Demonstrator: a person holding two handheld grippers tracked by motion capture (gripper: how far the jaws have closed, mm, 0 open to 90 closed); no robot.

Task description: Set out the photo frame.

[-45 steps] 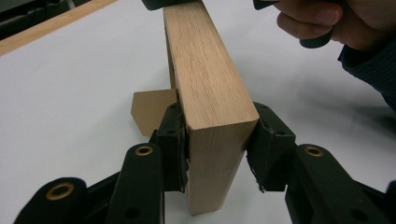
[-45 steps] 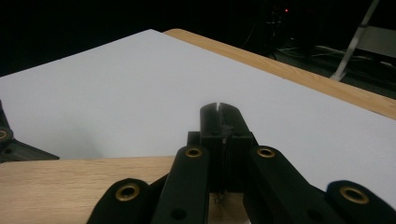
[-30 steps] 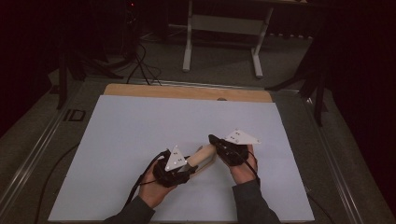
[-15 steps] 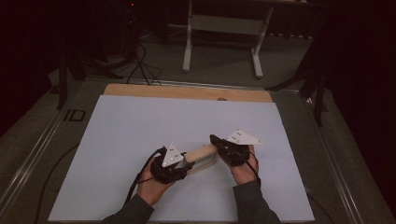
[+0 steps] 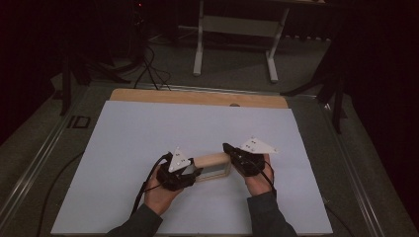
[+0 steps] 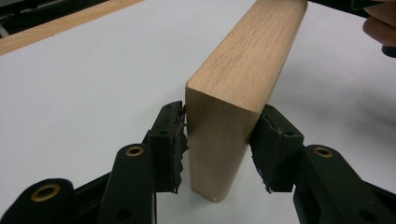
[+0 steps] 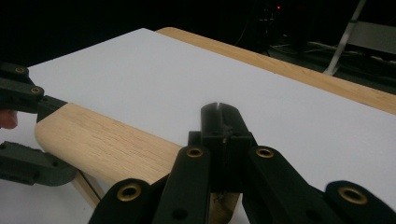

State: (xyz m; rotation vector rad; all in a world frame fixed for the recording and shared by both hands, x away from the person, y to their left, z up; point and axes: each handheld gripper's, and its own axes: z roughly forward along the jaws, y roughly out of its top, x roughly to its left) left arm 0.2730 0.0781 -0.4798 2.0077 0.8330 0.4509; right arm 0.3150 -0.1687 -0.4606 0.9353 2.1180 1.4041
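My table [image 5: 197, 97] is wooden, its bare edge showing at twelve o'clock. A white sheet [image 5: 148, 133] covers it. My wooden frame [image 5: 213, 166] stands on the sheet toward six o'clock.

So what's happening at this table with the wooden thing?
A person is handling a wooden frame on a white sheet that covers the table, with a two-jaw gripper in each hand. The left gripper has its jaws on either side of one end of the frame; they have just been opening, and a gap shows beside the wood. The right gripper sits at the other end with its jaws shut. Whether it grips the frame's edge can't be told.
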